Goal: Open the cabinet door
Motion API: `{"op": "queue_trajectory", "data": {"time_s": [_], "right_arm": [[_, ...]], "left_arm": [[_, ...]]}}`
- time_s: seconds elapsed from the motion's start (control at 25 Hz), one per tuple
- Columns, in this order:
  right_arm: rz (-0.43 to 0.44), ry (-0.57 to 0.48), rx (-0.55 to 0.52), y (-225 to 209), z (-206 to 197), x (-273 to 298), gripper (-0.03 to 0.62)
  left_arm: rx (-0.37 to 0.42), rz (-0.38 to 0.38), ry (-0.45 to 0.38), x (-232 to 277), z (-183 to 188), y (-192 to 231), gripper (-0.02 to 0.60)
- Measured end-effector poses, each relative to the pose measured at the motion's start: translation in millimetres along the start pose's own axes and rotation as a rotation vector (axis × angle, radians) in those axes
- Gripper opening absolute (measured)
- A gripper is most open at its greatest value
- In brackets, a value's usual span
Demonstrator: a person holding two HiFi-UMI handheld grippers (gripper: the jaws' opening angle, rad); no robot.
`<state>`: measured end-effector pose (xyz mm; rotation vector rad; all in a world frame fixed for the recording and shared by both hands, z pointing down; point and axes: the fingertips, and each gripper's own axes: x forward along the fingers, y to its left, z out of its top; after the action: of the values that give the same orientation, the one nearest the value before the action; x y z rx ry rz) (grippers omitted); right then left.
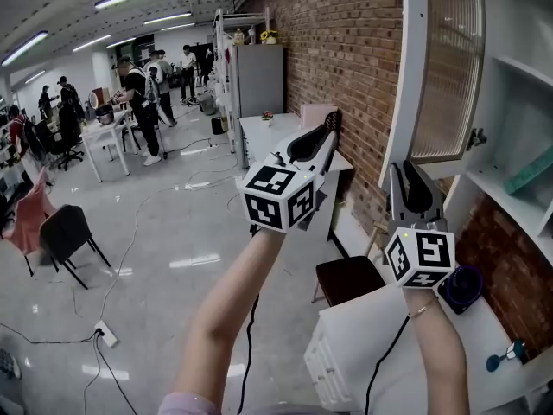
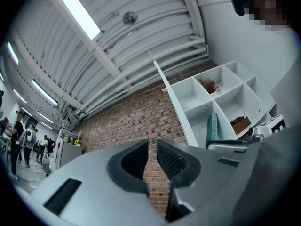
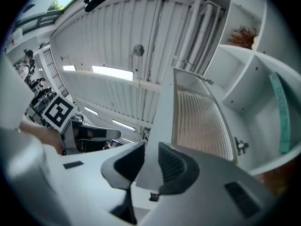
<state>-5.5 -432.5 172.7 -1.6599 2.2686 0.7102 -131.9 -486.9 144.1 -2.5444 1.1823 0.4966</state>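
The cabinet door (image 1: 445, 67), a white frame around ribbed glass, stands swung open from the white cabinet (image 1: 518, 145) on the brick wall. My right gripper (image 1: 412, 167) points up just under the door's lower corner. In the right gripper view the door's white edge (image 3: 164, 102) lines up with the narrow gap of that gripper (image 3: 151, 149), and I see no pad pressing on it. My left gripper (image 1: 331, 124) is raised further left, away from the door. Its jaws (image 2: 152, 147) stand slightly apart with only brick wall between them; the door edge (image 2: 174, 102) is to its right.
Below the cabinet is a white desk (image 1: 397, 335) with a dark cup (image 1: 462, 288) and a blue item (image 1: 501, 360). A dark stool (image 1: 350, 279) stands beside it. A teal book (image 1: 531, 171) lies on a shelf. People (image 1: 143, 93) and chairs (image 1: 65, 232) are far left.
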Motion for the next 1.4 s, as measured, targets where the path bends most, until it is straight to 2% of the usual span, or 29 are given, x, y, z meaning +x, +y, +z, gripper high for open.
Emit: {"op": "queue_trajectory", "data": {"time_s": [0.28, 0.56, 0.92, 1.4], "right_arm": [[0.003, 0.042, 0.049, -1, -26, -28, 0.039], [0.008, 0.099, 0.111, 2, -44, -53, -0.002], [0.032, 0.187, 0.198, 17, -74, -99, -0.002], [0.023, 0.349, 0.328, 27, -117, -167, -0.002]], "left_arm": [[-0.027, 0.016, 0.042, -23, -46, -24, 0.026], [-0.061, 0.025, 0.080, -49, -77, -41, 0.012], [-0.044, 0.011, 0.157, -80, -112, -71, 0.003], [-0.132, 0.002, 0.270, -110, -167, -103, 0.003]]}}
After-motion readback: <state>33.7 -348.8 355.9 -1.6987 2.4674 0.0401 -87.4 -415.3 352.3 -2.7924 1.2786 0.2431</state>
